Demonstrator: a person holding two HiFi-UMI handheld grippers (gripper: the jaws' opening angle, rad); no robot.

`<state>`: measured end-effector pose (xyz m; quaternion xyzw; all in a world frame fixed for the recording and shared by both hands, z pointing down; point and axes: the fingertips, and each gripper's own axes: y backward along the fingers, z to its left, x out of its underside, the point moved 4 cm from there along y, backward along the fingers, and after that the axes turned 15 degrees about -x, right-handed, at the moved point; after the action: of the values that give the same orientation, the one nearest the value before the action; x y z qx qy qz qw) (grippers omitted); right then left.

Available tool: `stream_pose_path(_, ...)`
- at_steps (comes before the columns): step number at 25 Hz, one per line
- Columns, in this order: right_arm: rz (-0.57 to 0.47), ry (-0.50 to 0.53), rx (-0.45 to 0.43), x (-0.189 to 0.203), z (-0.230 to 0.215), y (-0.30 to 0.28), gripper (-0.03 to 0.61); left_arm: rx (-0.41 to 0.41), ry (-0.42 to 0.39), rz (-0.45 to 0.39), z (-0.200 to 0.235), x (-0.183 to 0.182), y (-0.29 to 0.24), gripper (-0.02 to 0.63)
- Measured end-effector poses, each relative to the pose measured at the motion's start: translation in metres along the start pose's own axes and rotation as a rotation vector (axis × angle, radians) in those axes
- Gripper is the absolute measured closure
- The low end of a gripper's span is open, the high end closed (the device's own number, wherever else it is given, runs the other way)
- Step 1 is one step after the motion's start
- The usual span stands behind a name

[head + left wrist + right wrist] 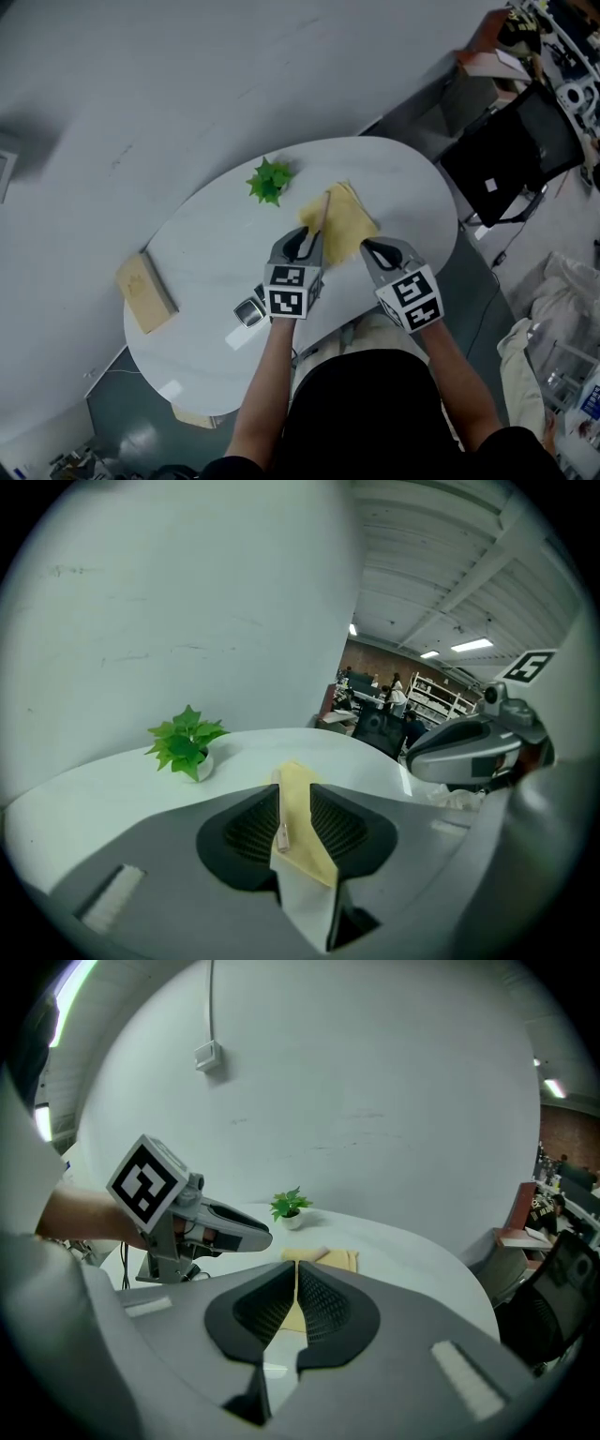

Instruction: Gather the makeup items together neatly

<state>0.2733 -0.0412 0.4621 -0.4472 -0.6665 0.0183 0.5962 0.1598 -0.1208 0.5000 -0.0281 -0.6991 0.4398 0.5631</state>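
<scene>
Nearby, a potted plant (pixel 270 180) stands beside the yellow cloth (pixel 345 230) — left gripper (pixel 304 238) gapes at its edge, right gripper (pixel 368 247) pinched together, empty.

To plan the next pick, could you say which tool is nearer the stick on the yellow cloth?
Left. The left tool points straight at the stick, close up; the right tool is off to its right.

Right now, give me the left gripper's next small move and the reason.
Probably ease the left gripper slightly down and close on the thin stick: its jaws stand apart with the stick between them, not pinched, lying on the yellow cloth. The right gripper is shut and empty.
</scene>
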Motion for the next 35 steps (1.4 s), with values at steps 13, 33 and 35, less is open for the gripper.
stream_pose_path(13, 0.036, -0.051, -0.015, 0.018, -0.020, 0.005, 0.560, -0.047, -0.017, 0.160, -0.011, 0.028, -0.060, 0.514)
stream_pose_path(33, 0.041, -0.051, -0.026, 0.020, -0.025, 0.007, 0.560, -0.085, -0.053, 0.238, -0.009, 0.043, -0.079, 0.551)
stream_pose_path(35, 0.046, -0.048, -0.029, 0.019, -0.024, 0.007, 0.560, -0.077, -0.063, 0.235, -0.009, 0.042, -0.077, 0.551)
